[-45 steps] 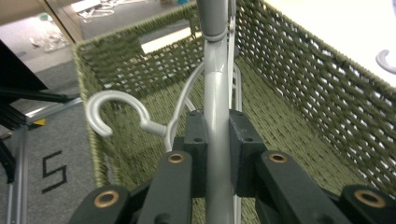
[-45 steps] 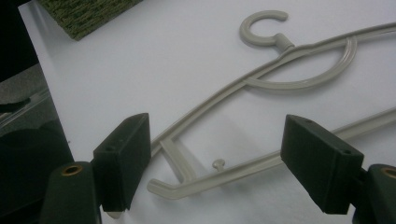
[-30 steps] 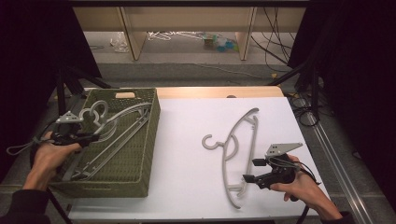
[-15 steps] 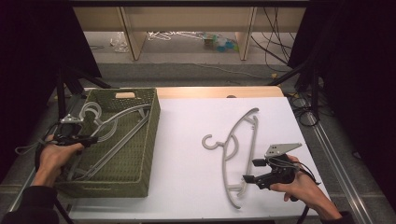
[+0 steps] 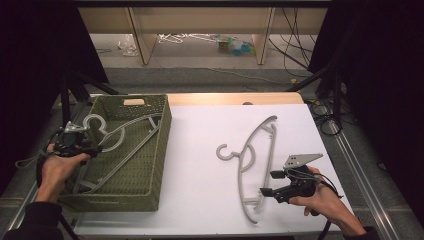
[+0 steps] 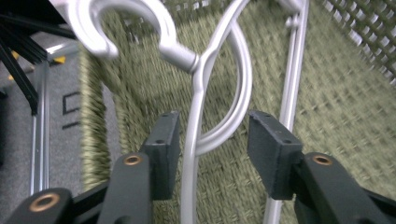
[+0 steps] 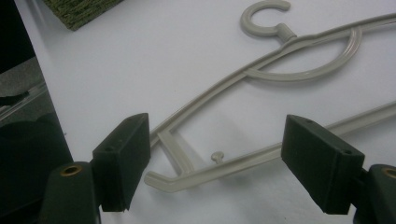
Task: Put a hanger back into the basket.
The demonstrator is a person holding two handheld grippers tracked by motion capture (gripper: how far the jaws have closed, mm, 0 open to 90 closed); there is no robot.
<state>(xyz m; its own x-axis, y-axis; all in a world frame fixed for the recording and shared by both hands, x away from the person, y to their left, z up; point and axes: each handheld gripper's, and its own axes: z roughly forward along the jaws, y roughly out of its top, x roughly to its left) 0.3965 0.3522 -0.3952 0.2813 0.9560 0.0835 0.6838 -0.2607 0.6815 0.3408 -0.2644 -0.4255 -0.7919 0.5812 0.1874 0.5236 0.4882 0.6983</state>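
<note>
A grey plastic hanger [image 5: 131, 131] lies slanted in the green woven basket [image 5: 156, 150] at the left, its hook by the left rim. My left gripper [image 5: 96, 148] is at that hook end. In the left gripper view its jaws [image 6: 212, 135] have just been opening; the hanger's arm [image 6: 198, 70] runs between the pads, which do not press on it. A second grey hanger [image 5: 270, 155] lies flat on the white table. My right gripper [image 5: 267, 183] stands open at its near end, the pads [image 7: 217, 128] straddling the hanger's corner [image 7: 219, 88] without touching.
The white table top [image 5: 200, 150] spreads between basket and hanger. The basket floor [image 6: 336, 107] fills the left gripper view's right side. Black stands and cables flank the table; more hangers lie on the floor [image 5: 185, 39] behind it.
The left gripper's jaws have gone from shut on the basket hanger to apart, letting it go. The left hand dropped slightly. The right hand and its hanger have not moved.
</note>
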